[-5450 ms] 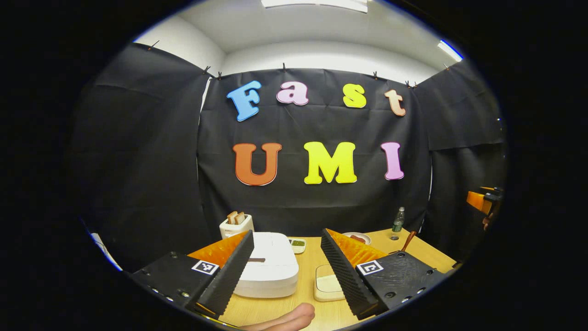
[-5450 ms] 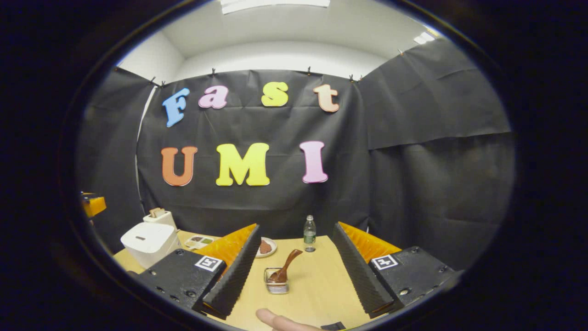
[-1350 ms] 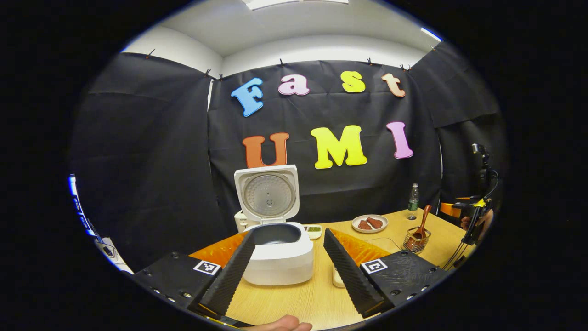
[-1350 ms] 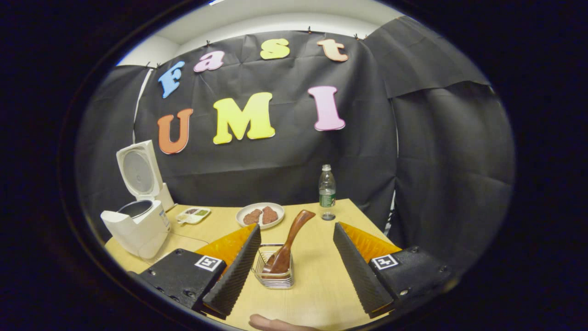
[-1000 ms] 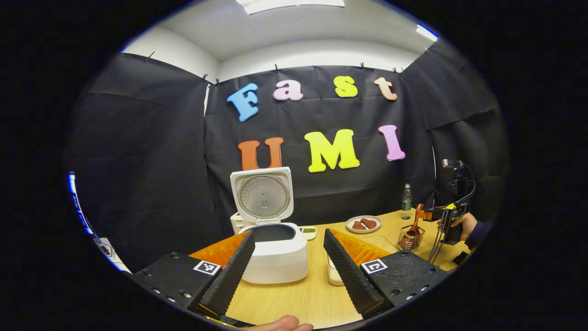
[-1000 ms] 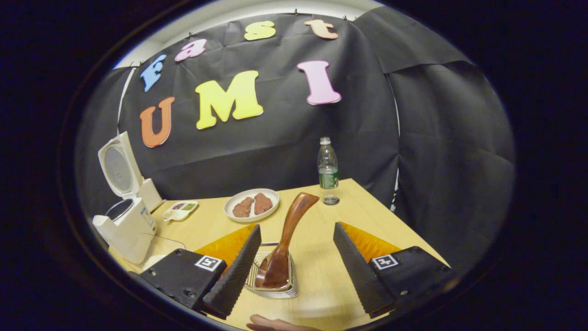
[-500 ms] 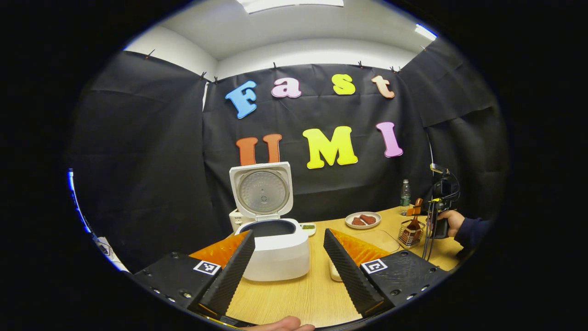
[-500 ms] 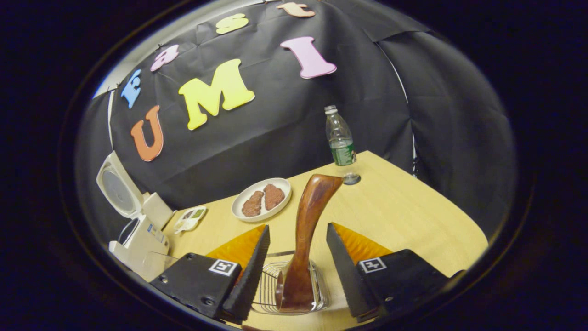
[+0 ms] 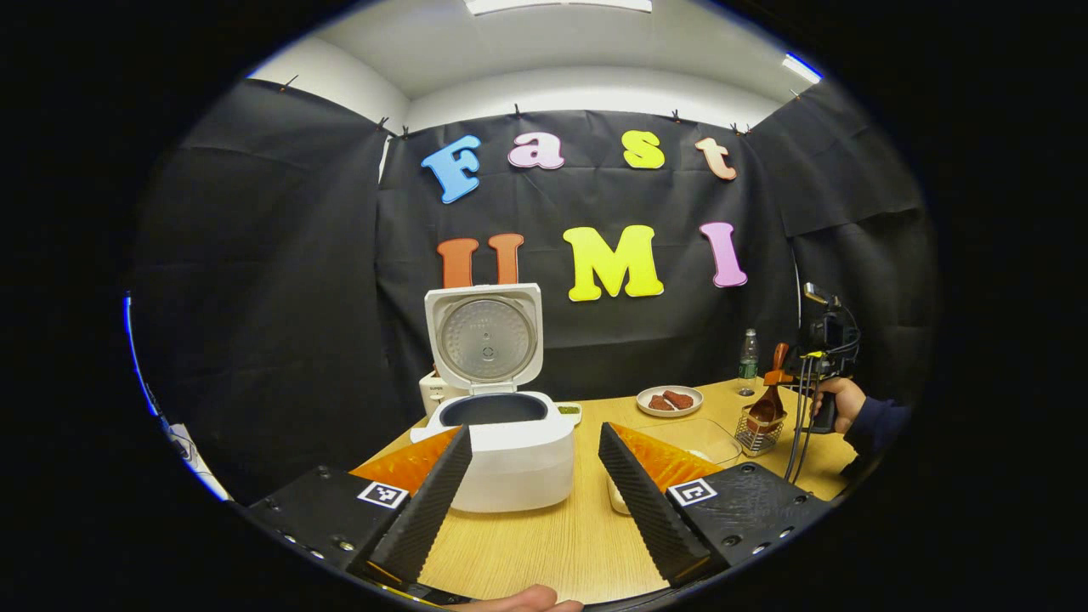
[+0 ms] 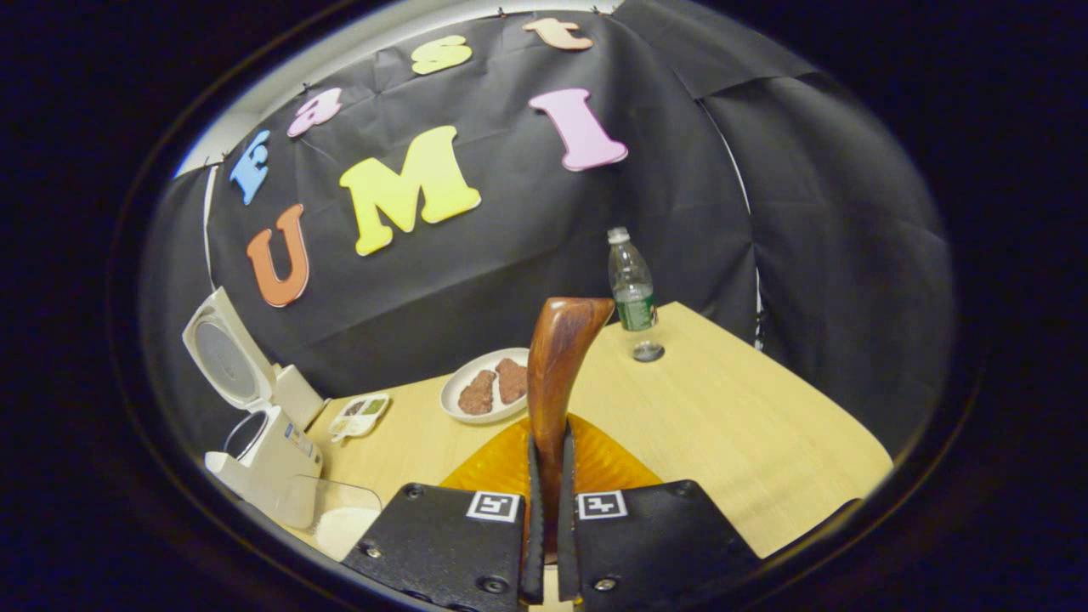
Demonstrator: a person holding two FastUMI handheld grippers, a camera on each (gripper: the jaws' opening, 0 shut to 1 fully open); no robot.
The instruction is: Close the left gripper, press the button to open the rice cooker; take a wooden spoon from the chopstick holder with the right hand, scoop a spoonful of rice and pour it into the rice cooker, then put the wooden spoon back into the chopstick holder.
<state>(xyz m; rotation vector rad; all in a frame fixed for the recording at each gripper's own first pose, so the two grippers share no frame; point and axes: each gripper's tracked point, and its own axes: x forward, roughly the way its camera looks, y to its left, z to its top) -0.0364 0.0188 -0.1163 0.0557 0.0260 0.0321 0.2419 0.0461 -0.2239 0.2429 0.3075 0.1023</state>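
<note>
Now my right gripper pinches the wooden spoon handle; left gripper fingers spread before the open rice cooker; next, lift the spoon clear of the chopstick holder toward the rice.

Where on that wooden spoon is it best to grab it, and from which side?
By the handle. The wooden spoon stands bowl-down in the chopstick holder, its handle sticking up free, so coming from above works. The right gripper is shut on that handle.

Right gripper view: wooden spoon bowl end hidden behind the right claw fingers; clear container cut off at the near edge. Left gripper view: chopstick holder contents too small to tell.
</note>
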